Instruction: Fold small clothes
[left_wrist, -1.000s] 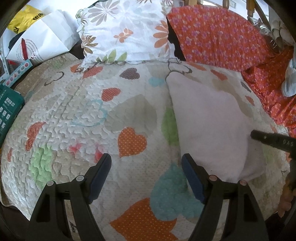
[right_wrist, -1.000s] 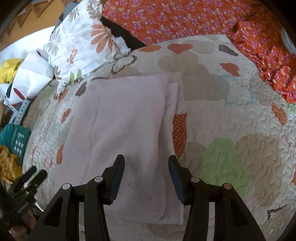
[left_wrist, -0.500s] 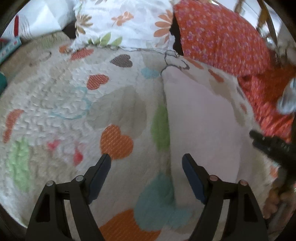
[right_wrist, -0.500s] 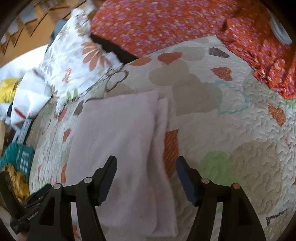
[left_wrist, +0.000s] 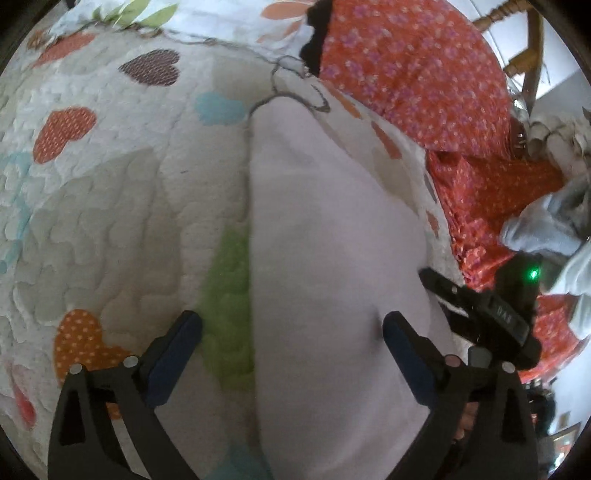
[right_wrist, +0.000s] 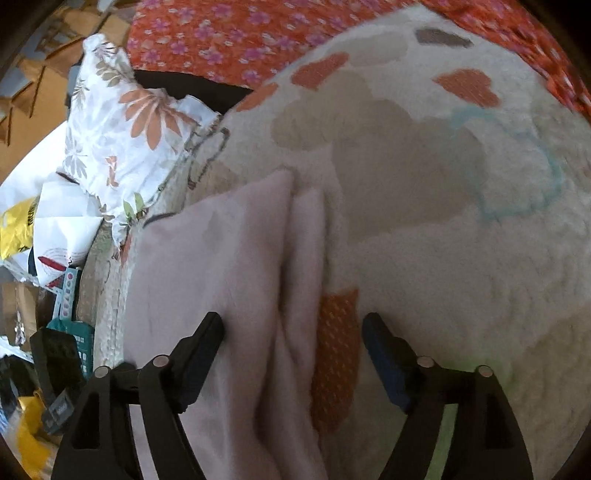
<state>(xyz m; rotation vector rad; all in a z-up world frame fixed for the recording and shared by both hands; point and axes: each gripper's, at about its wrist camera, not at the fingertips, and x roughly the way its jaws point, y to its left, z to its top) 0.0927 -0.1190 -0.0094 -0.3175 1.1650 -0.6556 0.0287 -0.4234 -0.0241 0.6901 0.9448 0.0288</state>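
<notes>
A pale pink cloth (left_wrist: 332, 258) lies folded lengthwise on the heart-patterned quilt (left_wrist: 110, 206). My left gripper (left_wrist: 291, 343) is open, low over the cloth's left long edge, one finger over the quilt and one over the cloth. In the right wrist view the cloth (right_wrist: 221, 280) shows two layered edges on its right side. My right gripper (right_wrist: 293, 350) is open and straddles that right edge. The right gripper's body (left_wrist: 480, 314) shows at the right of the left wrist view. The left gripper's body (right_wrist: 55, 369) shows at the lower left of the right wrist view.
A floral white pillow (right_wrist: 122, 129) and an orange flowered pillow (left_wrist: 413, 74) lie at the head of the bed. Orange fabric and grey clothes (left_wrist: 543, 229) sit to the right. Bags, a teal box (right_wrist: 79, 343) and yellow items crowd the left edge.
Both grippers have moved down and closer to the cloth. The left one shifted right onto the cloth's left edge; the right one shifted onto its right edge and opened wider.
</notes>
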